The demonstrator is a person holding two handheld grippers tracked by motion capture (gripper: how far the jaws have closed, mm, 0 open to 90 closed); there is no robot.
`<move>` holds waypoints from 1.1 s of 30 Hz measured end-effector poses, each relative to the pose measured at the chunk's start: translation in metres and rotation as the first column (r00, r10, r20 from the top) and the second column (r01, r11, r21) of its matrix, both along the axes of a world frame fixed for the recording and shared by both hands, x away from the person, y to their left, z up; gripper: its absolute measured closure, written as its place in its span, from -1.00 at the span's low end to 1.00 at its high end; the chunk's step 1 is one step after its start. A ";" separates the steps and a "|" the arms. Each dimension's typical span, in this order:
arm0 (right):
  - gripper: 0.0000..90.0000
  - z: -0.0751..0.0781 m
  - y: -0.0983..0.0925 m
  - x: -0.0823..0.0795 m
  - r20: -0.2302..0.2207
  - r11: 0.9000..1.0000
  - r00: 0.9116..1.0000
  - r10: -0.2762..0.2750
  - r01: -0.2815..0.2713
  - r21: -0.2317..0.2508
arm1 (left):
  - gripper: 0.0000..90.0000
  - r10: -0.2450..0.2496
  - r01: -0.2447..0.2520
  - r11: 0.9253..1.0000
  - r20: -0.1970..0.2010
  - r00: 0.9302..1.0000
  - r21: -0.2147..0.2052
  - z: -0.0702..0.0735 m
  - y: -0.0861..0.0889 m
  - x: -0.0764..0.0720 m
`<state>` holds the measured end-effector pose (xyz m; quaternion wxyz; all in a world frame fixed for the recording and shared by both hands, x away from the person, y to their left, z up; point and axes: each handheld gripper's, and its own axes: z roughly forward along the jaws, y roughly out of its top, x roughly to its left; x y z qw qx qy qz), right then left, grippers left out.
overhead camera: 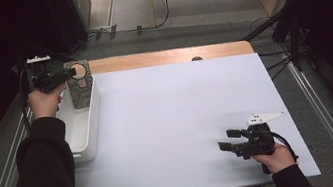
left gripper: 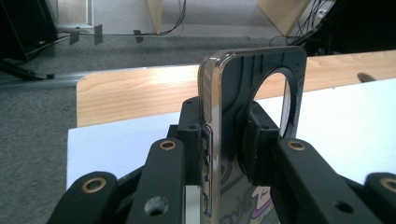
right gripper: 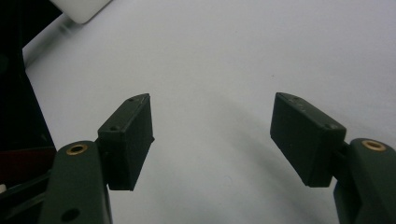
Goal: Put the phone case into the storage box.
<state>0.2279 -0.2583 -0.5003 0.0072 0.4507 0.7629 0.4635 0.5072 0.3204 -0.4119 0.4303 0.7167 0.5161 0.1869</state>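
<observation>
A phone case with a big round camera hole and a printed pattern stands upright over the white bin at the table's left edge. My left gripper is shut on its upper part. In the left gripper view the case is edge-on between the jaws, its shiny side rim facing me. My right gripper rests low over the white table sheet at the front right, open, with nothing between its pads.
The white sheet covers most of the wooden table, whose far strip is bare. A small dark spot lies at the far edge. A bin corner appears in the right gripper view. Cables and stands lie on the floor beyond.
</observation>
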 end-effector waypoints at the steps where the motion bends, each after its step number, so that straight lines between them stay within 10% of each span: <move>1: -0.36 0.000 0.000 0.000 0.000 1.000 1.000 0.000 0.000 0.000 | 0.60 0.000 0.000 1.000 -0.003 1.000 -0.002 0.000 0.000 0.000; 33: -0.36 0.000 0.000 0.000 0.002 1.000 1.000 0.000 0.000 0.002 | 0.24 0.009 -0.008 0.999 -0.017 1.000 0.042 -0.006 -0.001 0.002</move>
